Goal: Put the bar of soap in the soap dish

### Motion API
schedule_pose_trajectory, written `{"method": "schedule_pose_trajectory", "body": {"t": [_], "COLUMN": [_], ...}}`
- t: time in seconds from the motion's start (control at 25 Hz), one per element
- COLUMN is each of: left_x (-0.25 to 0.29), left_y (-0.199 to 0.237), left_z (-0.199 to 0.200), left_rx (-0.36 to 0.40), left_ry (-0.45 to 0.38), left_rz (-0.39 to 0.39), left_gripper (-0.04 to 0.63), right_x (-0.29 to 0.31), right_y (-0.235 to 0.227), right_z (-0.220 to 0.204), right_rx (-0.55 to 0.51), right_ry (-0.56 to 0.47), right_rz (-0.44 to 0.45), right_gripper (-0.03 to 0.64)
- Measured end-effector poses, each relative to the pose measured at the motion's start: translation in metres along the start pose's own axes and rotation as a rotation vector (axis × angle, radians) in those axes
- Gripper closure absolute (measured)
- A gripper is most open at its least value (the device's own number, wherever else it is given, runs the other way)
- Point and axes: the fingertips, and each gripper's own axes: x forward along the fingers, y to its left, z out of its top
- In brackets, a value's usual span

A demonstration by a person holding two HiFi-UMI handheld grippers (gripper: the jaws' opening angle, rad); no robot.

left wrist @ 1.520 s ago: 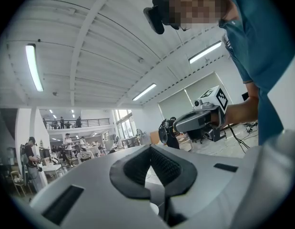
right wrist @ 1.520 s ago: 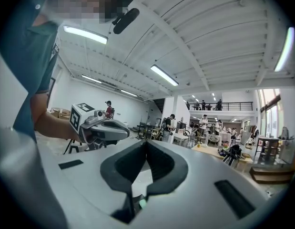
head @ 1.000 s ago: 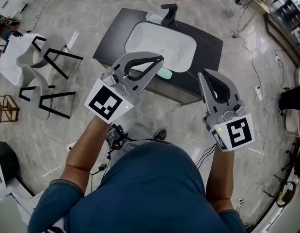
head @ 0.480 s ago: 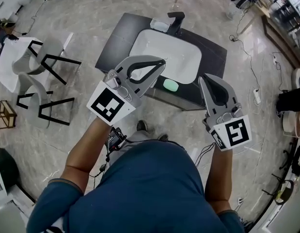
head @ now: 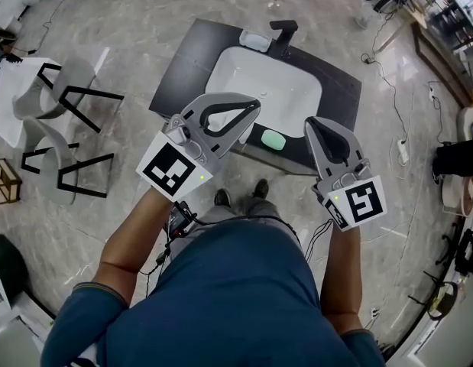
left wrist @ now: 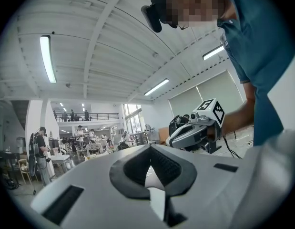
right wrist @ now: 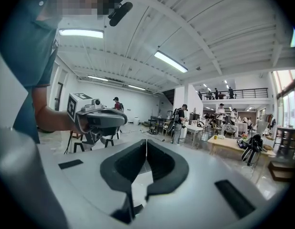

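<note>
A green bar of soap (head: 273, 139) lies on the front edge of the dark vanity top (head: 339, 79), beside the white basin (head: 263, 82). A pale soap dish (head: 255, 40) sits at the back of the top, left of the black faucet (head: 286, 33). My left gripper (head: 254, 105) is shut and empty, held over the basin's front left edge. My right gripper (head: 311, 123) is shut and empty, just right of the soap. Both are held in the air, above the soap. In the gripper views the left gripper (left wrist: 148, 148) and right gripper (right wrist: 146, 142) point level across the hall.
Two white chairs with black legs (head: 64, 90) (head: 56, 163) stand on the marble floor at the left. Cables (head: 400, 105) run across the floor right of the vanity. The person's feet (head: 240, 196) are just in front of the vanity.
The person has stepped nearer to the vanity. Both grippers have moved with them, and the soap now shows between the two gripper tips. Both stay shut.
</note>
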Motion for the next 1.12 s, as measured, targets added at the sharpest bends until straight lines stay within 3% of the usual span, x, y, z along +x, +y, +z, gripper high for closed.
{"method": "schedule_pose_trajectory", "body": {"t": [0.56, 0.68, 1.12], "left_x": [0.001, 0.000, 0.007], "left_y": [0.015, 0.018, 0.027], "left_z": [-0.024, -0.029, -0.045], "left_rx": [-0.031, -0.040, -0.080], "left_ry": [0.072, 0.084, 0.125], "left_rz": [0.101, 0.113, 0.138], "left_gripper": [0.595, 0.595, 0.595], "right_x": [0.041, 0.049, 0.068], "right_y": [-0.012, -0.011, -0.005], "right_z": [-0.073, -0.096, -0.190], "right_rx": [0.049, 0.061, 0.075], "right_ry": [0.080, 0.131, 0.323], "right_rz": [0.148, 0.179, 0.278], "right_gripper": [0.597, 0.538, 0.427]}}
